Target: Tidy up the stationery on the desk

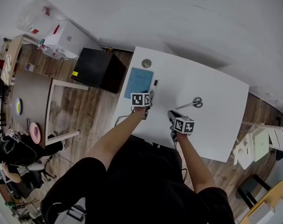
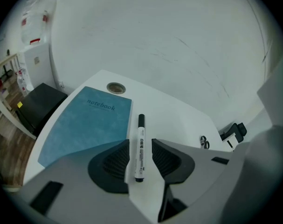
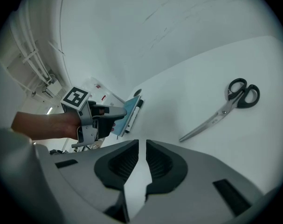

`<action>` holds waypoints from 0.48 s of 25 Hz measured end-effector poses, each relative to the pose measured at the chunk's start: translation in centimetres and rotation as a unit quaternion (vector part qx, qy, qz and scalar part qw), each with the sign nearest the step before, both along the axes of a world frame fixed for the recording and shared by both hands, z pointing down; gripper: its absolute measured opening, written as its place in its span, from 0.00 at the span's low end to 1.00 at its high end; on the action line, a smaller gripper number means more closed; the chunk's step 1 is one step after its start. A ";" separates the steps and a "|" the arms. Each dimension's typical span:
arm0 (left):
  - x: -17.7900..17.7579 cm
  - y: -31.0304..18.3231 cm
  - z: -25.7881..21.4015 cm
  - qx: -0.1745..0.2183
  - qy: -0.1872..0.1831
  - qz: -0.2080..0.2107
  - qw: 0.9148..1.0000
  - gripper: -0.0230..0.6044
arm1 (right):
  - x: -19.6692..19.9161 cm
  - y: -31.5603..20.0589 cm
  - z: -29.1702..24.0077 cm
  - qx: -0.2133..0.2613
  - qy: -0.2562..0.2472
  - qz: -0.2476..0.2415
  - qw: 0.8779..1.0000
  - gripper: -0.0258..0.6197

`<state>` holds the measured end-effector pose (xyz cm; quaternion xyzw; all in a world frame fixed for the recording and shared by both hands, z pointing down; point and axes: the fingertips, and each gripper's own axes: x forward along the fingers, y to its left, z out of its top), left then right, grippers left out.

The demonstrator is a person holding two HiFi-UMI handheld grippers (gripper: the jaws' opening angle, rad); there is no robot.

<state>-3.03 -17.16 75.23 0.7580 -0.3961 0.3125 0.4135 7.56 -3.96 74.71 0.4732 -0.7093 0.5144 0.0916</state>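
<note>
A white marker pen with a black cap point(image 2: 140, 146) lies on the white desk point(image 1: 211, 125), along the right edge of a blue notebook point(image 2: 85, 122). My left gripper point(image 2: 140, 147) is open, its jaws on either side of the marker with a small gap on each side. The head view shows the marker point(image 1: 154, 84) at the left gripper's point(image 1: 151, 95) tips, beside the notebook point(image 1: 139, 82). Grey scissors with black handles point(image 1: 191, 103) lie shut mid-desk. My right gripper point(image 3: 141, 146) hovers over bare desk left of the scissors point(image 3: 225, 108), jaws shut to a thin slit, holding nothing.
A round cable hole point(image 1: 146, 63) sits in the desk's far left corner, beyond the notebook. A black box point(image 1: 98, 69) stands on the wooden floor left of the desk, and a brown table point(image 1: 31, 101) stands further left. White boxes point(image 1: 258, 146) lie off the desk's right side.
</note>
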 end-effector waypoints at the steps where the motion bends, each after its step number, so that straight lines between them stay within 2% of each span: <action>1: 0.0 0.4 -0.2 0.003 0.002 0.006 1.000 0.27 | 0.2 0.1 -0.1 0.003 0.003 0.002 1.000 0.14; 8: 0.1 4.7 -2.7 0.013 0.054 0.040 0.998 0.27 | 1.6 2.2 -3.1 0.033 0.061 0.031 0.997 0.14; 9: -0.2 5.9 -3.4 0.014 0.064 0.043 0.997 0.24 | 1.5 2.9 -3.6 0.031 0.063 0.041 0.997 0.14; 11: -0.1 8.6 -4.9 0.032 0.087 0.056 0.994 0.08 | 1.4 4.1 -4.6 0.030 0.056 0.062 0.996 0.14; 12: 0.4 10.1 -5.6 0.047 0.098 0.074 0.991 0.07 | 1.6 4.6 -5.0 0.030 0.055 0.072 0.995 0.14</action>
